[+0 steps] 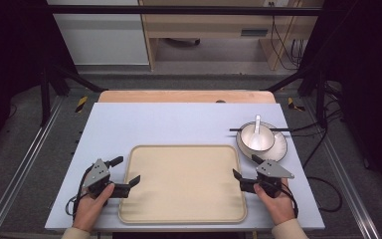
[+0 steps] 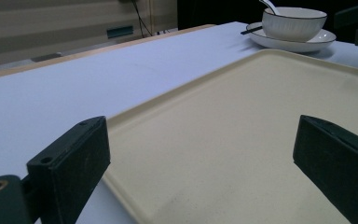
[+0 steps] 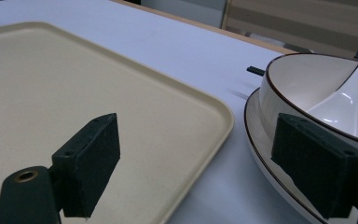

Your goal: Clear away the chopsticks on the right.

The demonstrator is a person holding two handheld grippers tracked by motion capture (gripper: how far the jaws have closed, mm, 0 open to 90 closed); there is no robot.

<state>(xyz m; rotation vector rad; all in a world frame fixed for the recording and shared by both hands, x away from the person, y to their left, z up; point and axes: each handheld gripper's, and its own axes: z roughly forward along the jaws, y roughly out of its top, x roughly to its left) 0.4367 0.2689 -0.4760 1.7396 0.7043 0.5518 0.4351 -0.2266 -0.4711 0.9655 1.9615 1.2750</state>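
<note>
A cream tray (image 1: 129,209) lies empty at the front middle of the pale table. At the back right a white bowl (image 1: 257,137) with a white spoon (image 1: 257,123) in it sits on a plate (image 1: 280,147). My left gripper (image 1: 125,172) rests at the tray's left edge, open, with the rim (image 2: 135,116) between its jaws and nothing pinched. My right gripper (image 1: 245,167) sits at the tray's right edge near the plate, open and empty. Its view has the tray corner (image 3: 221,116) to the left and the bowl (image 3: 307,79) to the right.
Black chopsticks (image 1: 238,130) lie behind the bowl on the plate. The table's wooden back edge (image 1: 184,95) runs across, with dark frame posts and cables on the floor beyond. Bare table (image 1: 169,124) stretches behind the tray.
</note>
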